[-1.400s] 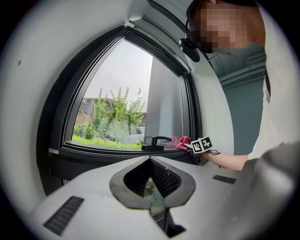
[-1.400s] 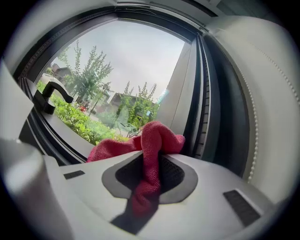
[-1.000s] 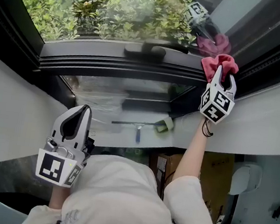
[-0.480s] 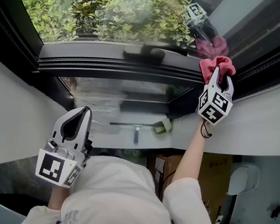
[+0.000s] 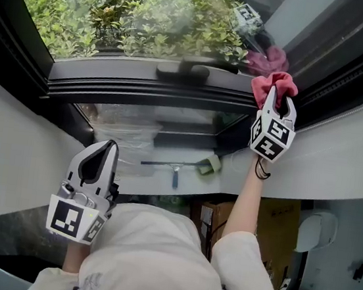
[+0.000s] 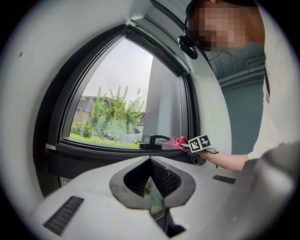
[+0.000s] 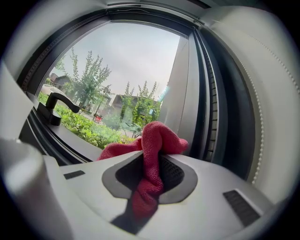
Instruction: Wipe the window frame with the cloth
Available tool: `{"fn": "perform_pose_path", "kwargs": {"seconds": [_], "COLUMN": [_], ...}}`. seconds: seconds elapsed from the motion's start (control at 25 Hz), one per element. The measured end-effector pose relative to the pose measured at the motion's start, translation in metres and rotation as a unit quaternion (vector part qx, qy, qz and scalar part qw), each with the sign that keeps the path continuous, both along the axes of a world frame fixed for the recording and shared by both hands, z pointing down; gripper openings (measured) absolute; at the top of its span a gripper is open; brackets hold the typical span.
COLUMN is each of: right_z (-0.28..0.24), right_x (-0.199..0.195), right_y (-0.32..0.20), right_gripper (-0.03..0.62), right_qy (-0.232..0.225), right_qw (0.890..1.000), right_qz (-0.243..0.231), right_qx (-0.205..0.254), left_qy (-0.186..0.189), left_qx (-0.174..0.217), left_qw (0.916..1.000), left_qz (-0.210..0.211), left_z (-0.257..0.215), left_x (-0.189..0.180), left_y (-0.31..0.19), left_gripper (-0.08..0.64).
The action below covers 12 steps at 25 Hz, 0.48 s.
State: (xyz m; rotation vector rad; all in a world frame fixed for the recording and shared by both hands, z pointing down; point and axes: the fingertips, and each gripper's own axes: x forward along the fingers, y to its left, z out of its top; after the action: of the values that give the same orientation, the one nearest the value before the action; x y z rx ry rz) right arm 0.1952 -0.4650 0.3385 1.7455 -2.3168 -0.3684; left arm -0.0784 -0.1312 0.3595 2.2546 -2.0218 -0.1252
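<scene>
On window frame (image 5: 142, 93), cloth (image 5: 272, 83) lengthwise in right tool (image 5: 280, 100), bunched end forward

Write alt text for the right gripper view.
The right tongs are shut on a red cloth, held at the lower right corner of the dark window frame. Through the glass: trees, shrubs, pale sky; a black handle sits at left.

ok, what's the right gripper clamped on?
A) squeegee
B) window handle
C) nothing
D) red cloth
D: the right gripper view shows the right gripper with its jaws closed on the red cloth, which bunches out past the tips near the window frame.
</scene>
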Motion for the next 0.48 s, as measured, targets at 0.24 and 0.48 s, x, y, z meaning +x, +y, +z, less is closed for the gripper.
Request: {"fn": "perform_pose_path", "kwargs": {"seconds": [0.24,0.48], "right_z": [-0.001,-0.001], "right_x": [-0.015,-0.027], "right_y": [0.008,0.014], "right_gripper": [0.084,0.084], "right_qy": [0.011,0.017], "right_qw": [1.0,1.0], "right_qz": [-0.013,-0.02], "right_qx": [-0.002,0.0], "left_qy": [-0.002,-0.006], "left_qx": [0.002,0.002], "left_qw": [1.0,1.0], "left_qz": [0.001,0.002], "left_z": [-0.002,-0.003], "left_x": [0.0,-0.001], "left_y": [0.002,0.007], "left_gripper": [0.008,0.008]}}
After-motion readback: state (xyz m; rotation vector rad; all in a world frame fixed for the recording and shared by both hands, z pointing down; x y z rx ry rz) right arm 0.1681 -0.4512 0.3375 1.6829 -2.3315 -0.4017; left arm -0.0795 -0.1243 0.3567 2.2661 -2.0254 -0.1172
